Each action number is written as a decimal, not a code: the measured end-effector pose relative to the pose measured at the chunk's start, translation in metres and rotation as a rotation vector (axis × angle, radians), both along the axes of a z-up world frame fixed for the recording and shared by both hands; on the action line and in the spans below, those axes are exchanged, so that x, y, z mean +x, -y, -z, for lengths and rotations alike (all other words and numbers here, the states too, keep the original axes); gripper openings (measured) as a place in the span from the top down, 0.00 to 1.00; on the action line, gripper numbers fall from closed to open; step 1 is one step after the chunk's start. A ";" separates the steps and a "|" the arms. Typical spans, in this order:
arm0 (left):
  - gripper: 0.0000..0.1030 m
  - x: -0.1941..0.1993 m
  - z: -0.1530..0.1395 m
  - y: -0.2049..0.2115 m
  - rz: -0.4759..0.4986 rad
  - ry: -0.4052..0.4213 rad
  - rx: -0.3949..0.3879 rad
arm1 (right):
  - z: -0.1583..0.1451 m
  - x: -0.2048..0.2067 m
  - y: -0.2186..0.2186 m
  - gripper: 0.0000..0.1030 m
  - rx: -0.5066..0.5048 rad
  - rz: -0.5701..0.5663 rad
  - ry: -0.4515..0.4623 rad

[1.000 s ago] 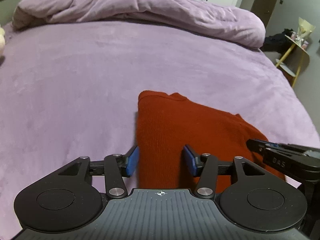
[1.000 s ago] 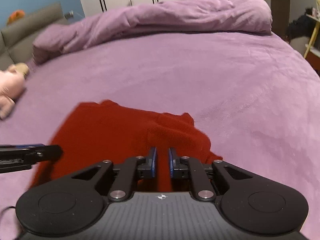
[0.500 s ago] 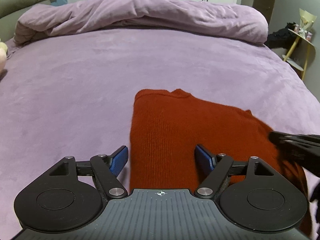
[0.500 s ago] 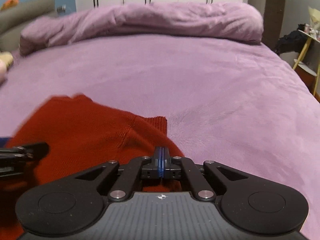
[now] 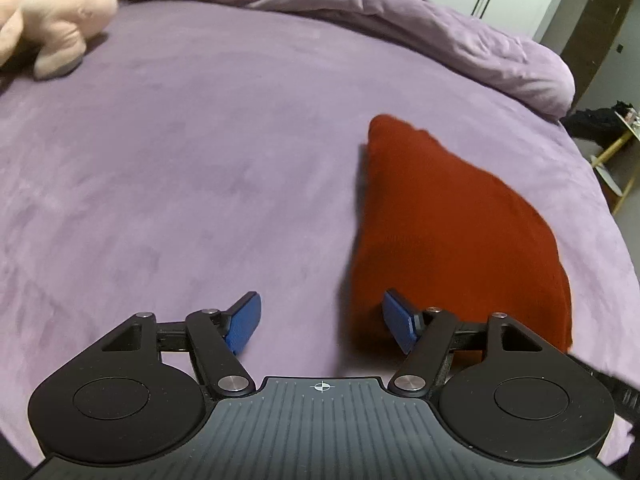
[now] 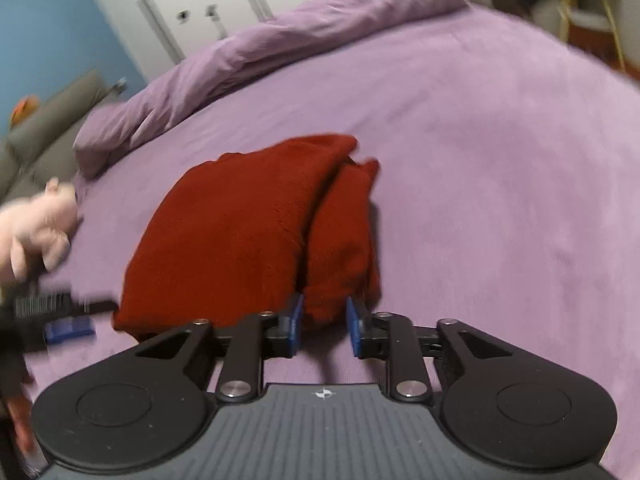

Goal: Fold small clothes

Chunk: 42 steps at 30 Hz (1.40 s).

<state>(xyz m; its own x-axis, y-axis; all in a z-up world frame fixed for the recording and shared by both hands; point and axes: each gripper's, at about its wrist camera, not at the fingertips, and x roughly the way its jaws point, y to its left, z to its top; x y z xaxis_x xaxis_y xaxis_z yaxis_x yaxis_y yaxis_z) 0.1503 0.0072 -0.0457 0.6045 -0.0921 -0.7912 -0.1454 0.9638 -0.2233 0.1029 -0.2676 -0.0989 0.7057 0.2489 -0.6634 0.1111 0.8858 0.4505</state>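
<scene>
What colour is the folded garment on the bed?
Dark red garment, seen best in the right wrist view.

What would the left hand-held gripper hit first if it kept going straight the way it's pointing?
Probably just the purple bedspread. The left hand-held gripper has its jaws apart over bare bed, and the folded red sweater lies off to the right of that line, behind the right finger. Depth is hard to judge.

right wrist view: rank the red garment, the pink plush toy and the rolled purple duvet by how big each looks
1. rolled purple duvet
2. red garment, nearer the camera, so it is unsure which is truly larger
3. pink plush toy, partly cut off at the frame edge
</scene>
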 end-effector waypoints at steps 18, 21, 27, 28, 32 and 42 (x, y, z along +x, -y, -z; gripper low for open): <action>0.32 0.003 0.017 0.025 0.106 -0.063 0.097 | 0.028 0.021 0.013 0.82 0.390 0.140 -0.012; 0.32 0.009 0.023 0.023 0.095 -0.092 0.084 | 0.020 0.026 0.012 0.84 0.207 0.157 -0.019; 0.32 0.012 0.027 0.021 0.085 -0.126 0.065 | 0.021 0.036 -0.003 0.83 0.050 0.123 -0.034; 0.32 0.011 0.027 0.020 0.081 -0.130 0.068 | 0.021 0.036 -0.006 0.82 0.025 0.115 -0.027; 0.32 0.005 0.019 0.016 0.067 -0.134 0.086 | 0.012 0.032 -0.018 0.72 -0.091 0.084 -0.032; 0.29 -0.030 -0.014 0.028 0.117 -0.121 0.131 | -0.006 -0.025 -0.031 0.39 -0.131 0.006 -0.213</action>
<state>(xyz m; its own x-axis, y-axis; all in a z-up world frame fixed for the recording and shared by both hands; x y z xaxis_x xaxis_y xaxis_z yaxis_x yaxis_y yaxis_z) 0.1200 -0.0208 -0.0320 0.4953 -0.0478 -0.8674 -0.0487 0.9954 -0.0827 0.0777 -0.2365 -0.0926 0.5479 0.1475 -0.8235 0.1962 0.9342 0.2979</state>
